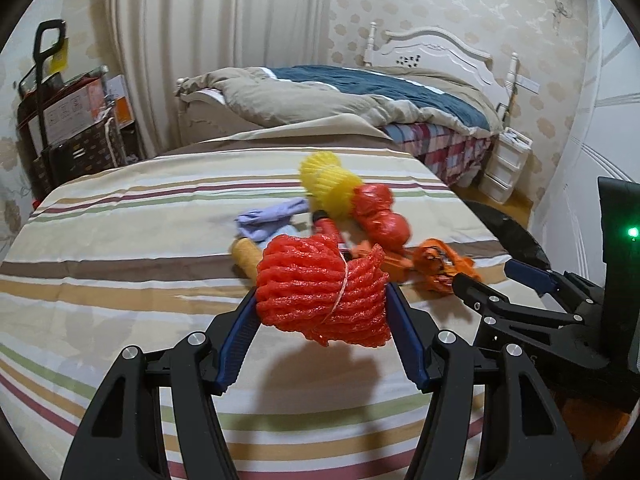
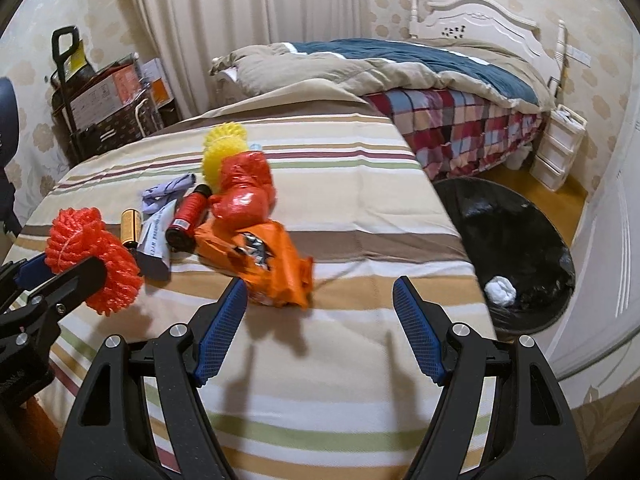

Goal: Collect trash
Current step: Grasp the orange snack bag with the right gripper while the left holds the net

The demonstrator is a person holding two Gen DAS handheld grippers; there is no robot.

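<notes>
My left gripper (image 1: pixel 322 304) is shut on a red foam net bundle (image 1: pixel 320 288) and holds it above the striped cloth; it also shows in the right wrist view (image 2: pixel 94 254). My right gripper (image 2: pixel 318 288) is open and empty, just right of an orange wrapper (image 2: pixel 272 268). Behind lie a red plastic bag (image 2: pixel 244 192), a yellow foam net (image 2: pixel 222 148), a red can (image 2: pixel 190 216), a gold can (image 2: pixel 130 226), a white tube (image 2: pixel 154 240) and a purple cloth (image 2: pixel 168 192). A black-lined trash bin (image 2: pixel 520 236) stands right of the table.
The striped table (image 2: pixel 340 208) ends close to the bin. A white wad (image 2: pixel 500 290) lies in the bin. A bed (image 2: pixel 420 80) is behind, a white drawer unit (image 2: pixel 560 148) by it, and boxes with a trolley (image 2: pixel 92 92) at the back left.
</notes>
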